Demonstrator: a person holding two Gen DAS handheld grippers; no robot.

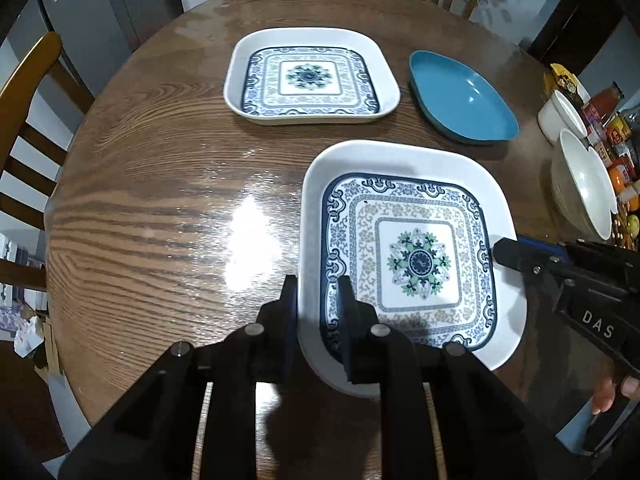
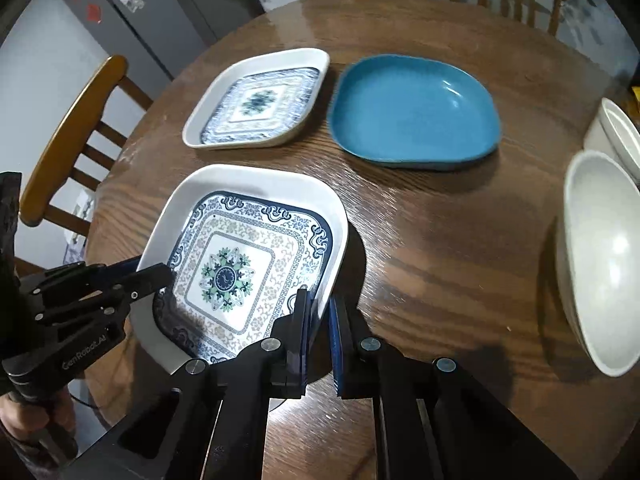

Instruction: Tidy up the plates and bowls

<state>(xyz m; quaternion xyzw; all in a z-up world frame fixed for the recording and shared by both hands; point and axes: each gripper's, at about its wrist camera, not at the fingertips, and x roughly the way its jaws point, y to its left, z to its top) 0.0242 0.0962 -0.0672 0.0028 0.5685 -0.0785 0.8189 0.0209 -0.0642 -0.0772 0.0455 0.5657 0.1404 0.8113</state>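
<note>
I have the square white plate with blue floral pattern (image 1: 416,256) pinched by its rims: left gripper (image 1: 318,300) on one side, right gripper (image 2: 320,320) opposite.

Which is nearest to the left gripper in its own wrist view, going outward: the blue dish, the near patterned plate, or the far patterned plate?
1. Near patterned plate: its rim clamped in the fingers.
2. Far patterned plate: straight ahead.
3. Blue dish: ahead, to the right.
</note>
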